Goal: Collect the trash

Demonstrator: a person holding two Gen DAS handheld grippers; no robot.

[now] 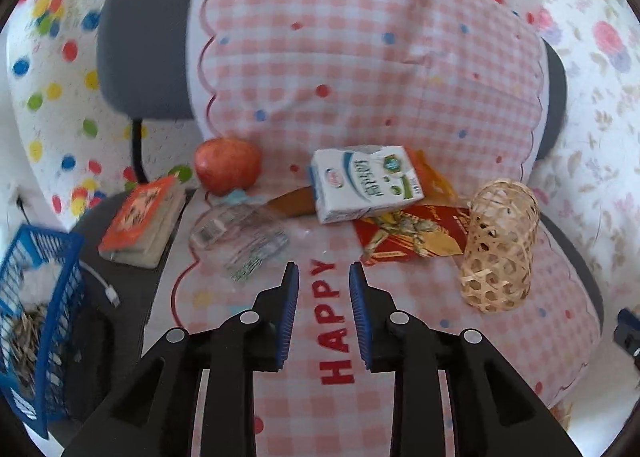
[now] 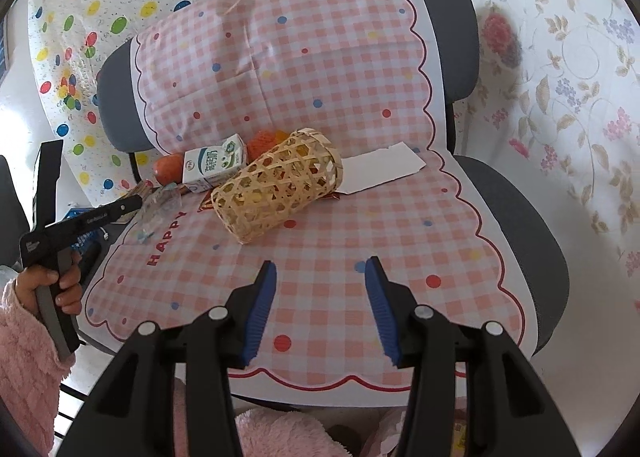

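Your left gripper (image 1: 323, 271) hovers over the pink checked cloth (image 1: 280, 357) on the chair seat, jaws partly apart and holding nothing. The crumpled clear plastic wrapper (image 1: 240, 241) lies just ahead and to the left of them, its long axis slanting from upper left to lower right. The white milk carton (image 1: 366, 185) lies farther ahead and slightly right, atop a red printed packet (image 1: 416, 235). Your right gripper (image 2: 320, 269), jaws about half open and empty, is farther from that trash, behind the tipped woven bamboo basket (image 2: 276, 193). The blue mesh bin (image 1: 36, 297) waits off the seat's left edge, beyond the orange book (image 1: 140, 223).
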